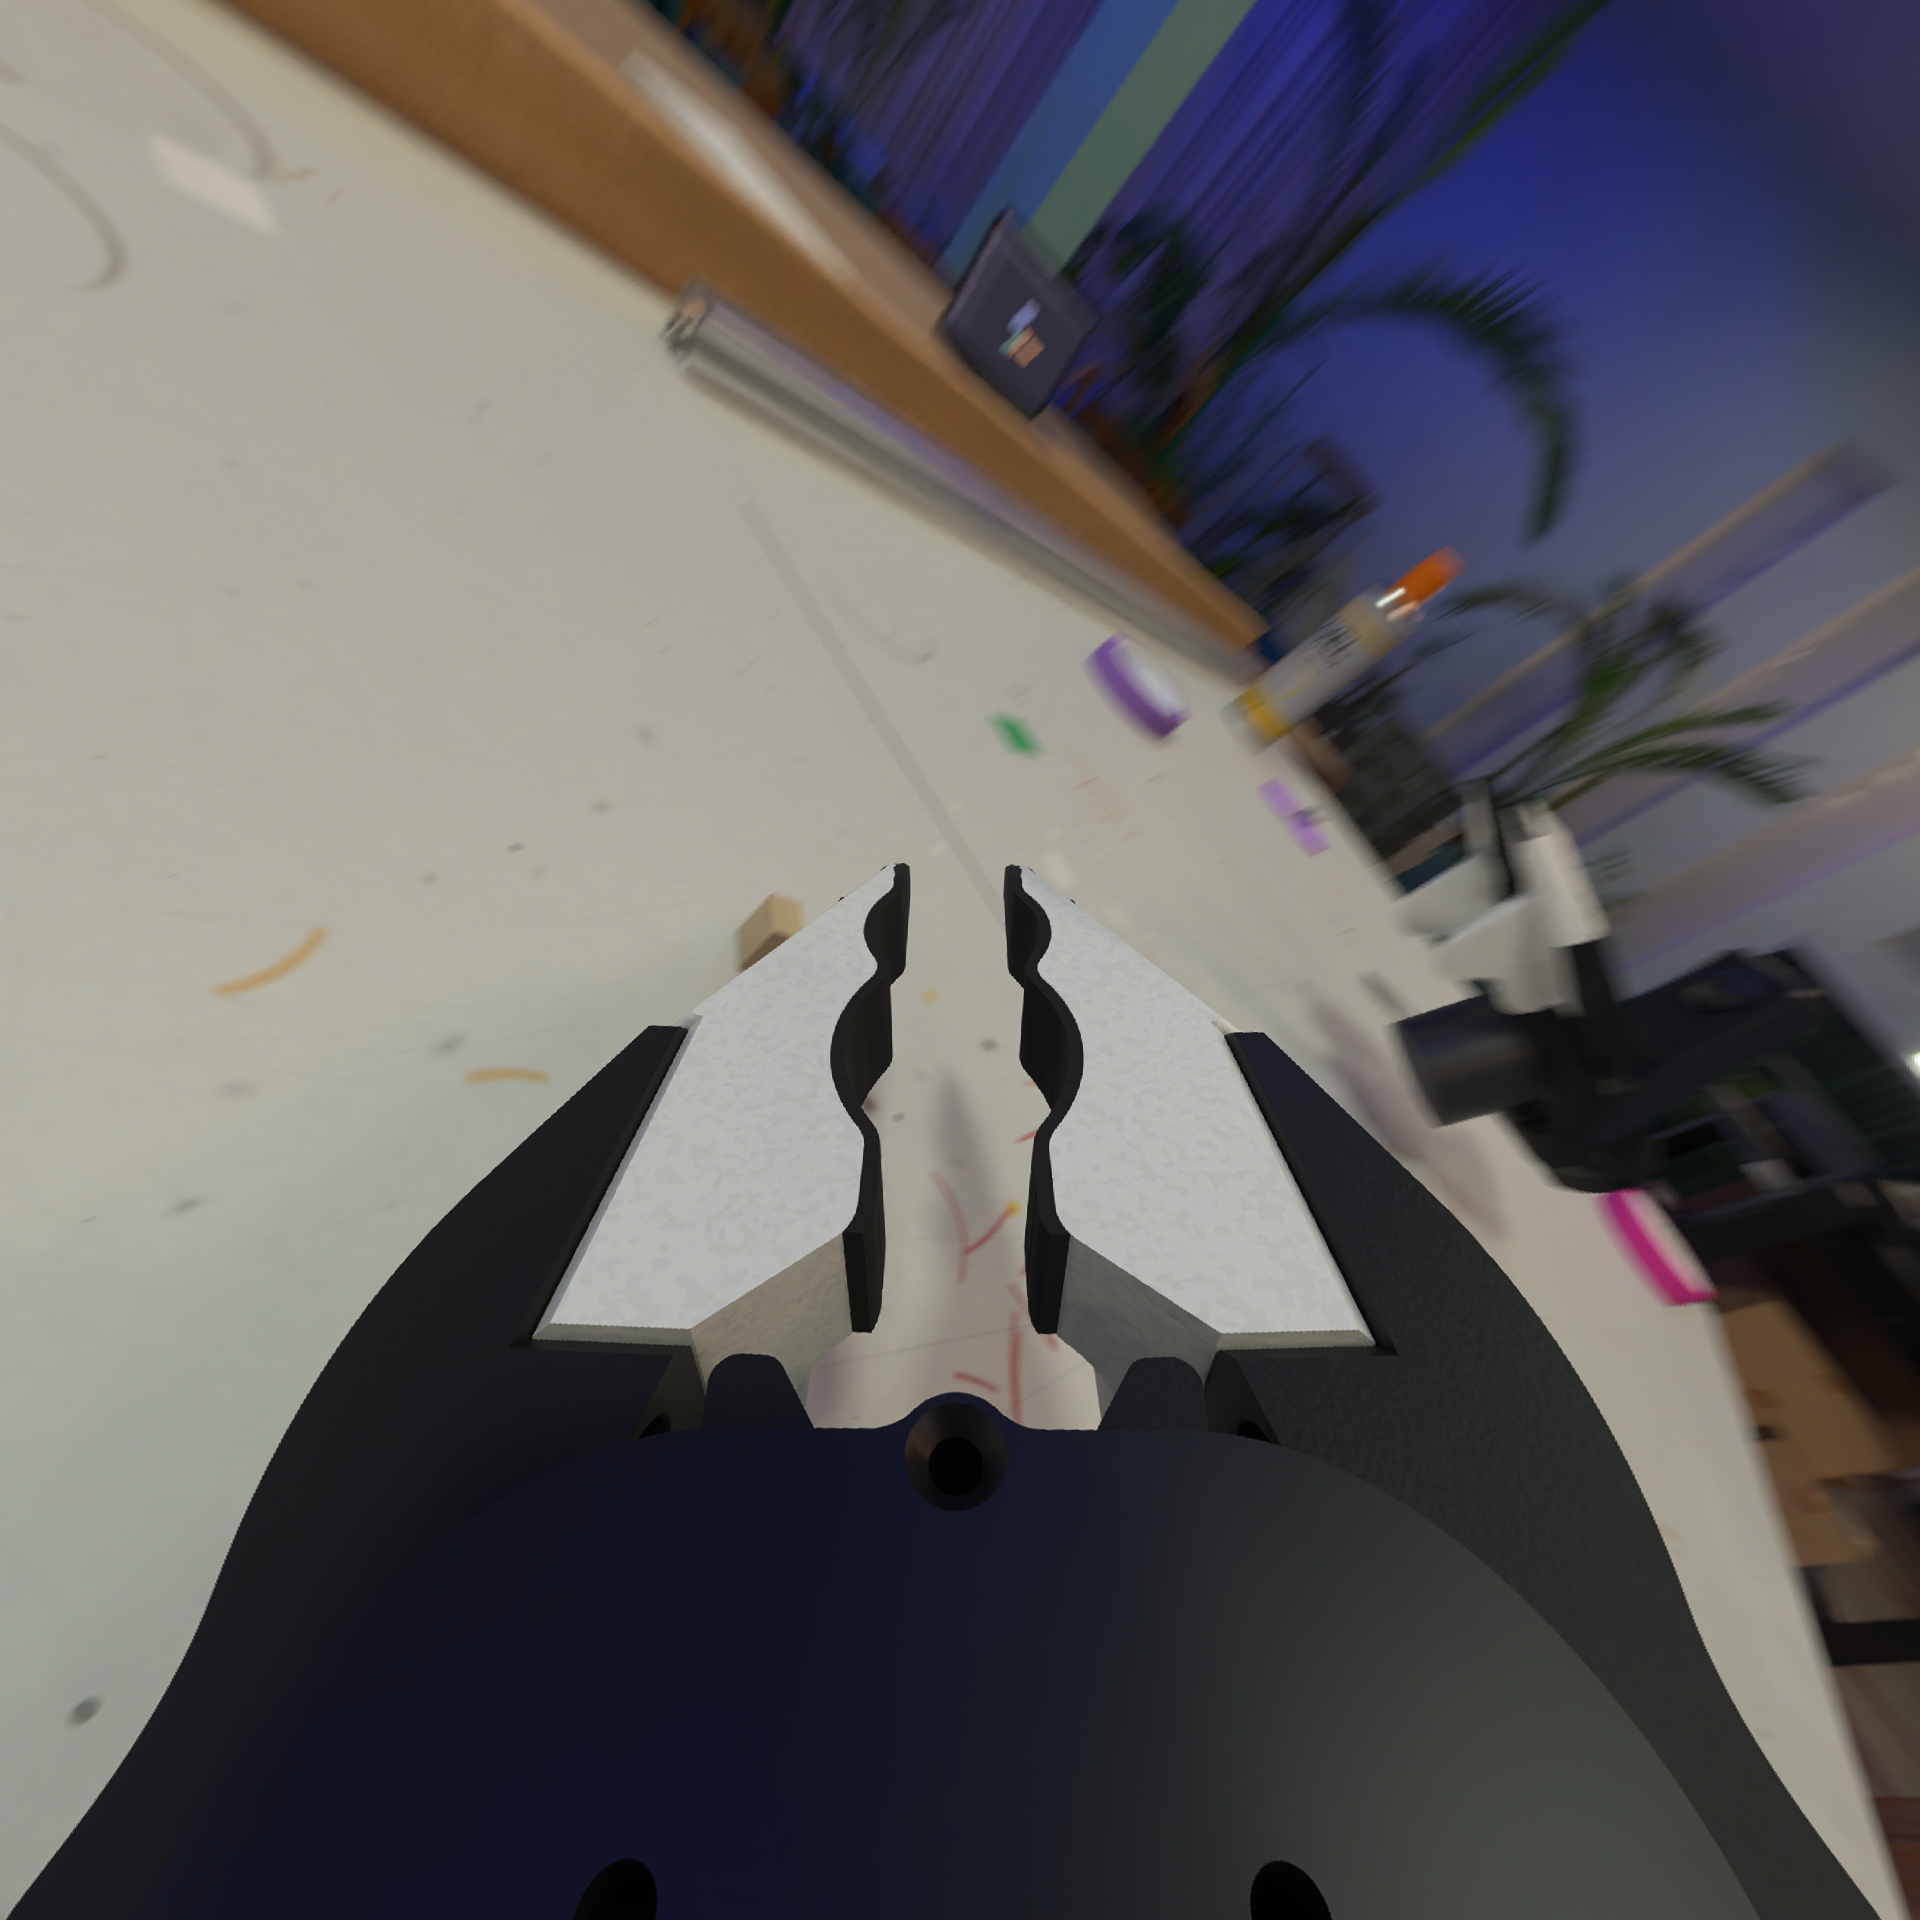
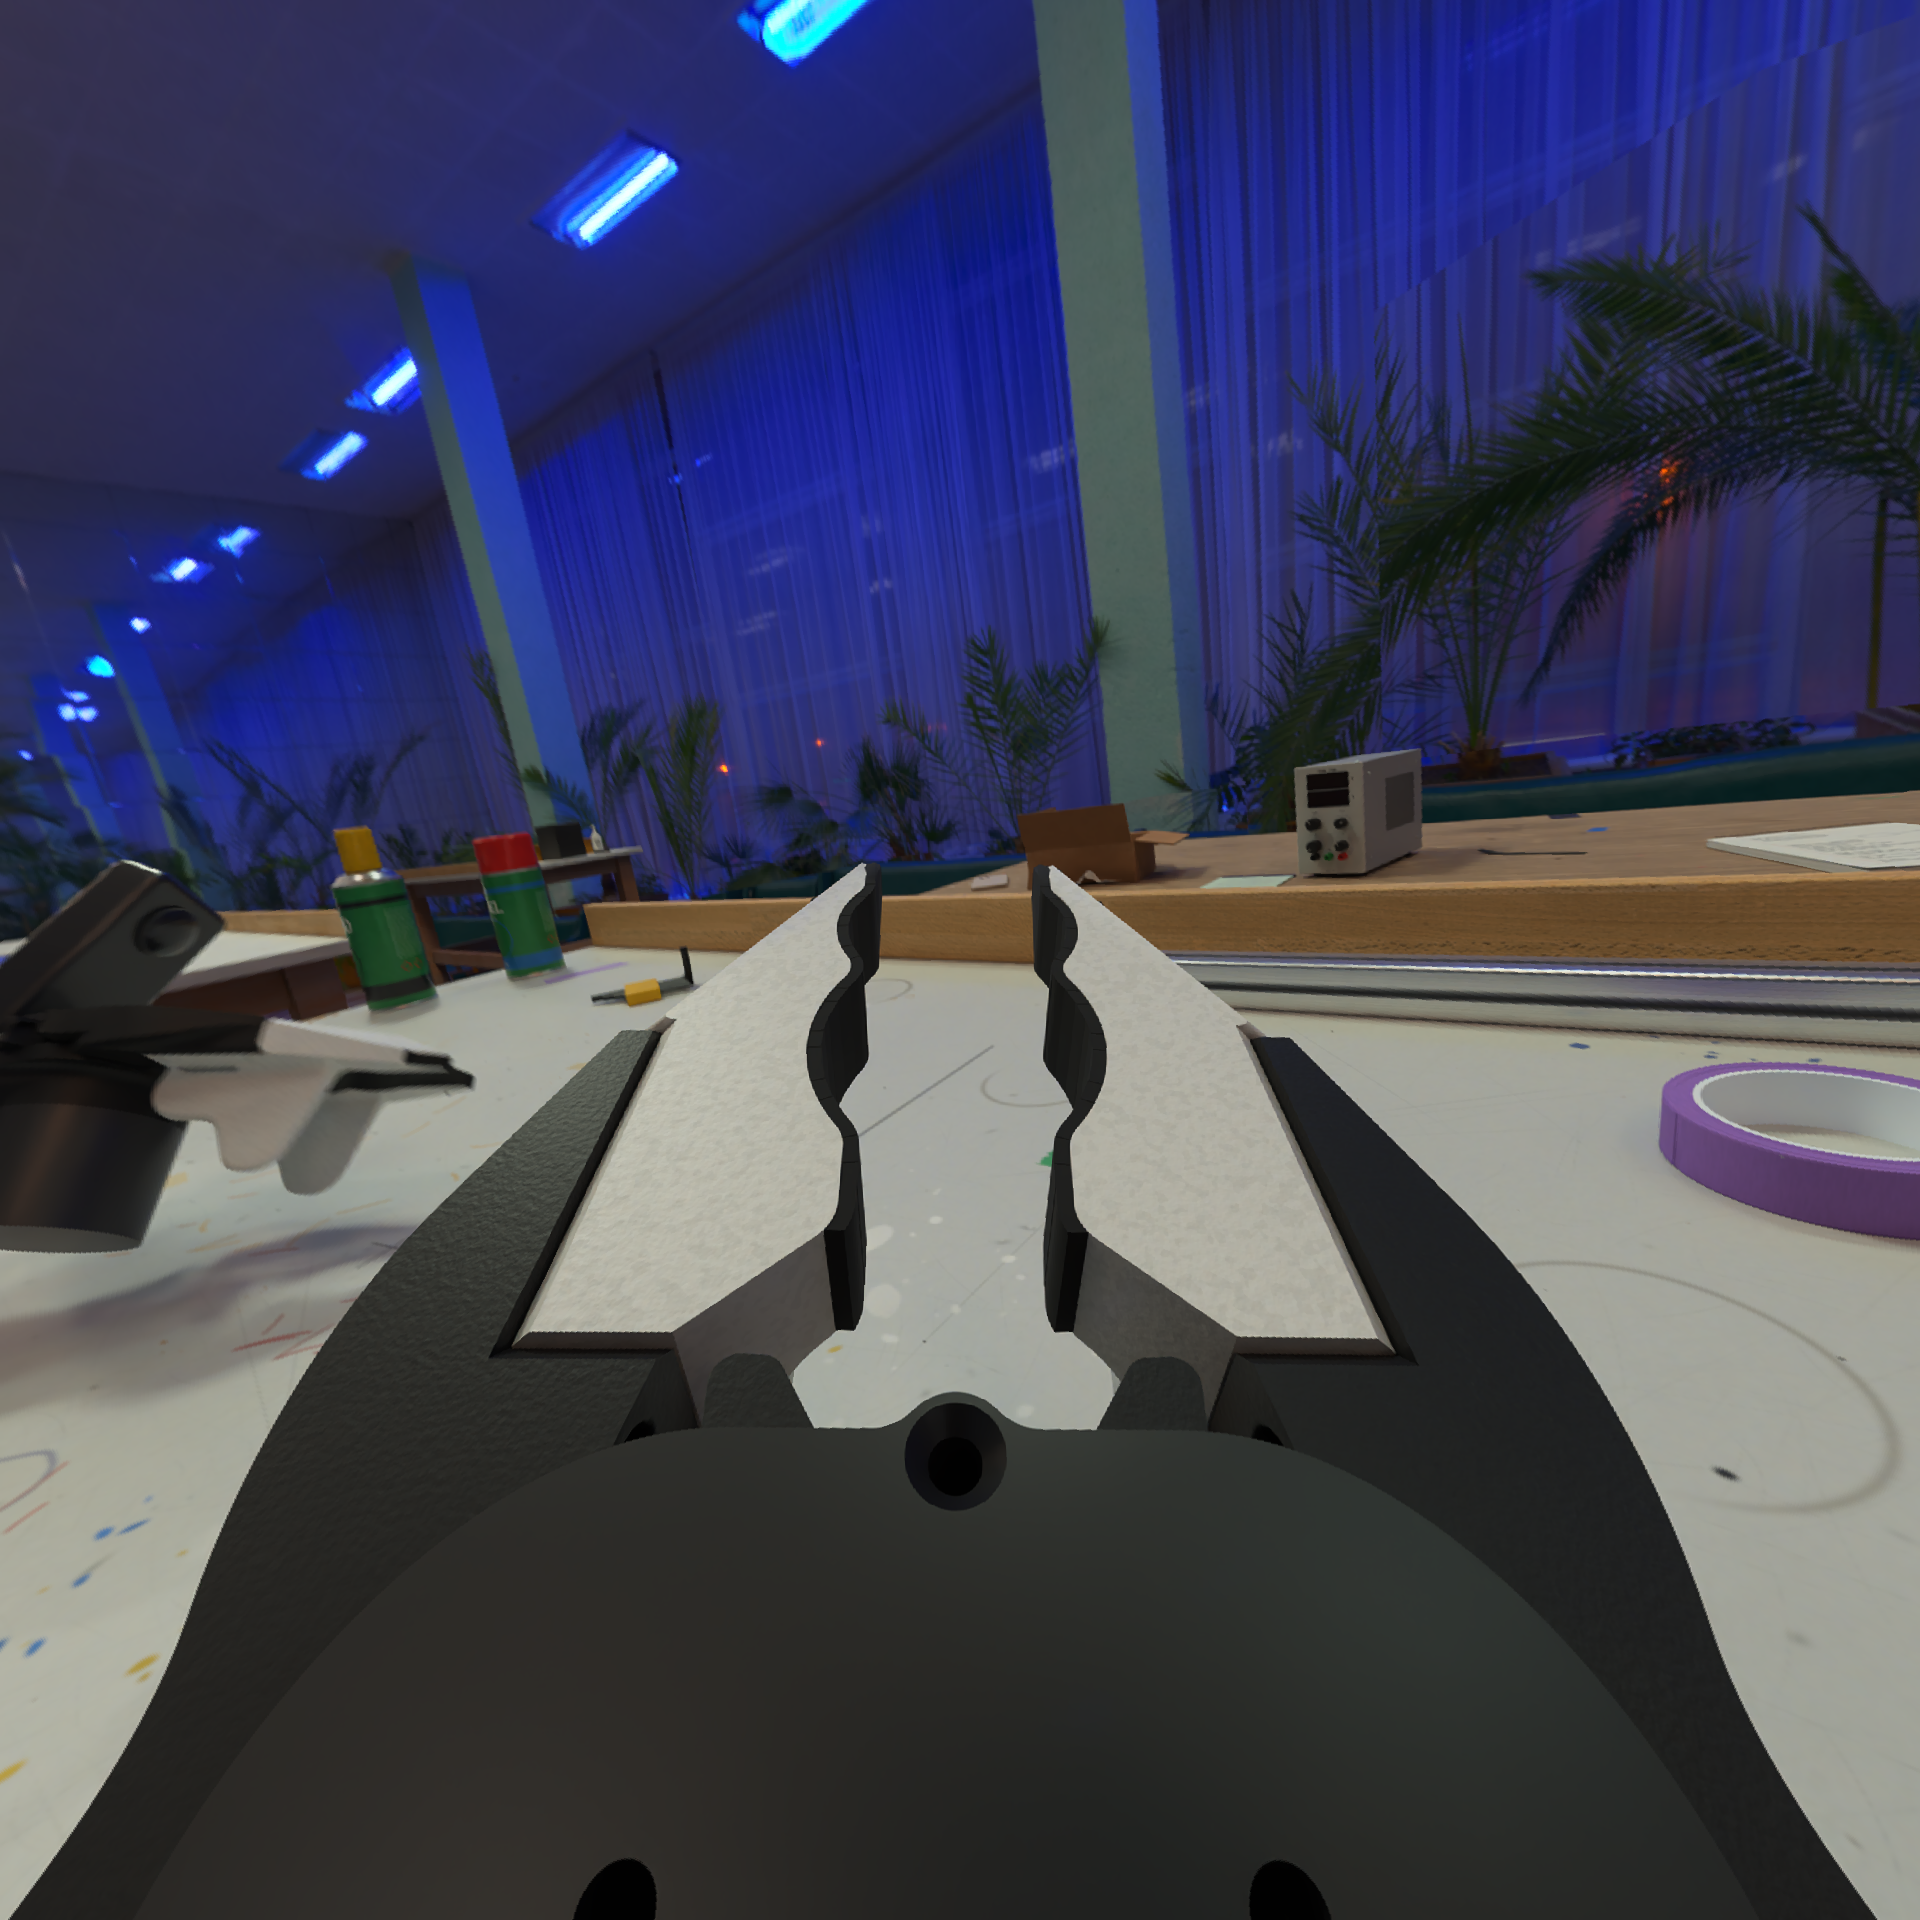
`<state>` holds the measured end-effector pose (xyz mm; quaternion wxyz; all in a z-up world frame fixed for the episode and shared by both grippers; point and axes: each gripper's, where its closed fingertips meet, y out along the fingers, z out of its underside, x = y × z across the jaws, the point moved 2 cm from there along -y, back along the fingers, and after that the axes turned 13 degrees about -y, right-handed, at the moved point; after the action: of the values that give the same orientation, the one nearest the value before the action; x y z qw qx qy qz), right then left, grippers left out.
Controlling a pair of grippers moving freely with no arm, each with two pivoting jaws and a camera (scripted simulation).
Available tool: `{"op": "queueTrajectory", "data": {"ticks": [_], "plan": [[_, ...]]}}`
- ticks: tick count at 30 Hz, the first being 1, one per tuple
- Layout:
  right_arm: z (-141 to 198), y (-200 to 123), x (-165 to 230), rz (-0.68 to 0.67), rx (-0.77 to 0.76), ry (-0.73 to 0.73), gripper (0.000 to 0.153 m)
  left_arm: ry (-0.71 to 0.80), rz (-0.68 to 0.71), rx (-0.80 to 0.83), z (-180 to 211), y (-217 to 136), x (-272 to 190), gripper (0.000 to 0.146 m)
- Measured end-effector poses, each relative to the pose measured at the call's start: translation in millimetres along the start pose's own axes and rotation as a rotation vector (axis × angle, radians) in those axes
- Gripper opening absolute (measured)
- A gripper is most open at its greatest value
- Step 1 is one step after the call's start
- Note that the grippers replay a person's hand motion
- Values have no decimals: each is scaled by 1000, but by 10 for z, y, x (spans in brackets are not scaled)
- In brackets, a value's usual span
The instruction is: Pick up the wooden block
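The wooden block (image 1: 767,928) is a small tan cube on the white table, just left of my left gripper's left fingertip and partly hidden behind that finger. My left gripper (image 1: 957,883) is open with a narrow gap and holds nothing; the block lies outside the gap. The left wrist view is tilted and blurred. My right gripper (image 2: 956,883) is open and empty, low over the table, and shows no block. Each gripper appears in the other's view: the right one at the right (image 1: 1507,935), the left one at the left (image 2: 447,1070).
A purple tape roll (image 2: 1808,1143) lies at the right, also in the left wrist view (image 1: 1138,686). An aluminium rail (image 2: 1558,997) runs along a wooden ledge (image 2: 1455,914). Two spray cans (image 2: 379,925) (image 2: 516,904), a yellow tool (image 2: 644,992), a power supply (image 2: 1356,810) and a glue bottle (image 1: 1340,644) stand farther off.
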<state>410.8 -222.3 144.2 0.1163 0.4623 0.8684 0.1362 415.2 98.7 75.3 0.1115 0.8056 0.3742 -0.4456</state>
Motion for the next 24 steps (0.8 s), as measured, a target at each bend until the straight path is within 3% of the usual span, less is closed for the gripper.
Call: {"op": "queueTrajectory", "data": {"ticks": [2, 5, 9, 16, 19, 24], "plan": [[-31, -23, -15, -3, -26, 21, 29, 74, -165, 73, 42, 77, 120, 17], [-76, -56, -31, -11, -64, 49, 29, 312, -405, 122, 15, 160, 228, 16], [-127, -101, -49, -11, -106, 68, 29, 533, -573, 135, -8, 233, 256, 12], [-170, -134, -42, -18, -140, 75, 29, 427, -552, 303, 138, 362, 352, 23], [-182, -144, -35, -21, -147, 73, 29, 404, -596, 318, 139, 401, 458, 17], [-199, -163, -42, -16, -162, 75, 29, 338, -527, 342, 192, 391, 414, 8]]}}
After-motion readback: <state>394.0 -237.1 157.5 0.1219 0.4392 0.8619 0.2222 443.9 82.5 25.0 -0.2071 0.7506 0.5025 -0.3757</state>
